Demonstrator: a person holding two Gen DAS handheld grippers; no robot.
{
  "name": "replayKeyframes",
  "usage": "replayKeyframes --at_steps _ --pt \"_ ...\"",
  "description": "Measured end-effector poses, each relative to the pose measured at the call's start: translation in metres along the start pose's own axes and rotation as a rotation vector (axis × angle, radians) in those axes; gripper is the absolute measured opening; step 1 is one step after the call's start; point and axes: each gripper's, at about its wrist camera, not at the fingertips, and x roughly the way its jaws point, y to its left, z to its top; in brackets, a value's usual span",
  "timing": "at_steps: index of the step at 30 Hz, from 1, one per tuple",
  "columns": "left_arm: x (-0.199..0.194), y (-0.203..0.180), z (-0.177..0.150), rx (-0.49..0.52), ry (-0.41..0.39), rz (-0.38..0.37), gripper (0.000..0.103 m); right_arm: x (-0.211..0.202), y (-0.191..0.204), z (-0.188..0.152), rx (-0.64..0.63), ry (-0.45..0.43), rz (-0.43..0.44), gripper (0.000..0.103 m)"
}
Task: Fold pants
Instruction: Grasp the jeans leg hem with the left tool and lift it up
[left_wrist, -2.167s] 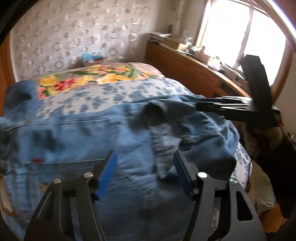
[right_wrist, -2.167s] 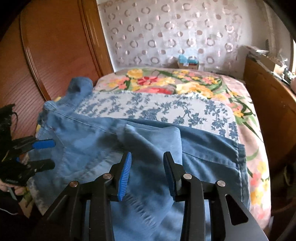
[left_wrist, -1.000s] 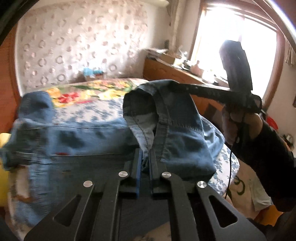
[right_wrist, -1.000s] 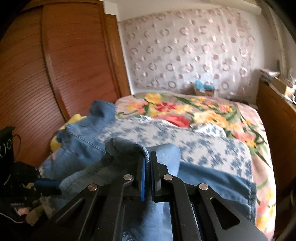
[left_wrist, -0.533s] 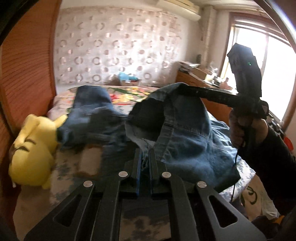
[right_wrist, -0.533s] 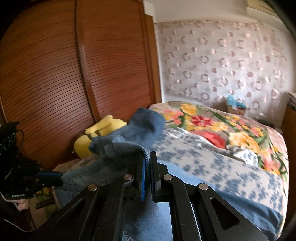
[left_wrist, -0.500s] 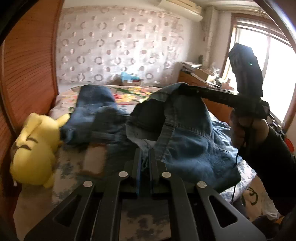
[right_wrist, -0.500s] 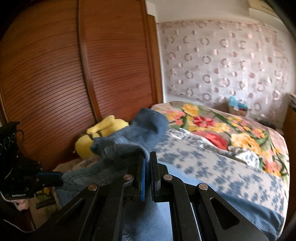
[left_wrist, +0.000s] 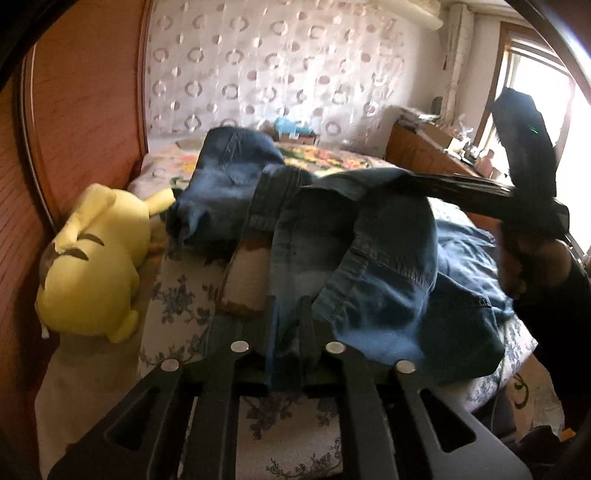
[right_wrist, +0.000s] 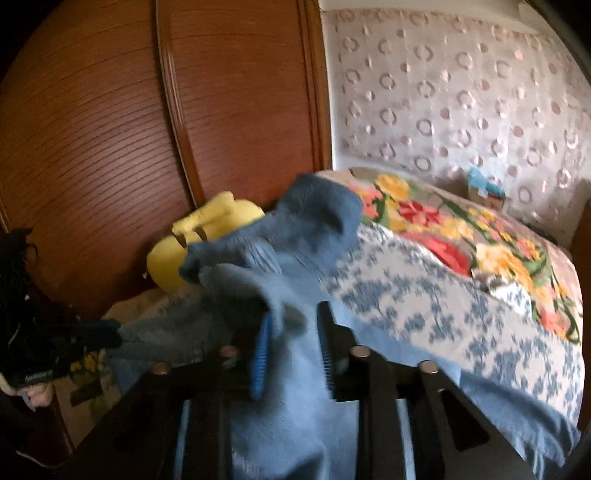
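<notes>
Blue denim pants (left_wrist: 369, 258) lie bunched over the bed, one end lifted and carried toward the wardrobe side. My left gripper (left_wrist: 290, 314) is shut on a fold of the pants near the bed's edge. My right gripper (right_wrist: 293, 325) has its jaws parted a little, with the pants (right_wrist: 280, 240) draped between and over them; the view is blurred. The right gripper also shows in the left wrist view (left_wrist: 369, 184), its tip under the lifted denim. The left gripper shows in the right wrist view (right_wrist: 107, 332), at the lower left.
A yellow plush toy (left_wrist: 96, 266) lies at the bed's left edge beside the wooden wardrobe (right_wrist: 129, 129). The bed (right_wrist: 461, 295) has a blue floral sheet and a bright flower blanket (right_wrist: 461, 229). A wooden dresser (left_wrist: 424, 158) stands under the window.
Both grippers carried the lifted end of the pants further left, toward the plush toy. The right gripper's jaws, pressed together before, now stand slightly apart.
</notes>
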Motion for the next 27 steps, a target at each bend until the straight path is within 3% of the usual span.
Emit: replayKeyframes --at_steps 3,10,15,23,27 --pt "0.006 -0.005 0.002 0.008 0.004 -0.030 0.046 -0.015 -0.013 -0.017 0.027 0.019 -0.024 0.038" --pt "0.025 -0.034 0.013 0.086 -0.007 -0.086 0.046 -0.062 -0.044 -0.064 0.113 0.047 -0.092 0.048" --pt "0.051 -0.055 0.018 0.153 0.027 -0.098 0.046 -0.081 -0.036 -0.069 0.135 0.034 -0.089 0.051" --pt "0.067 -0.040 0.012 0.140 0.065 -0.014 0.046 -0.062 -0.011 -0.061 0.100 0.019 0.038 0.053" --pt "0.066 -0.025 0.013 0.130 0.050 0.072 0.046 -0.071 -0.008 -0.059 0.081 -0.010 0.004 0.053"
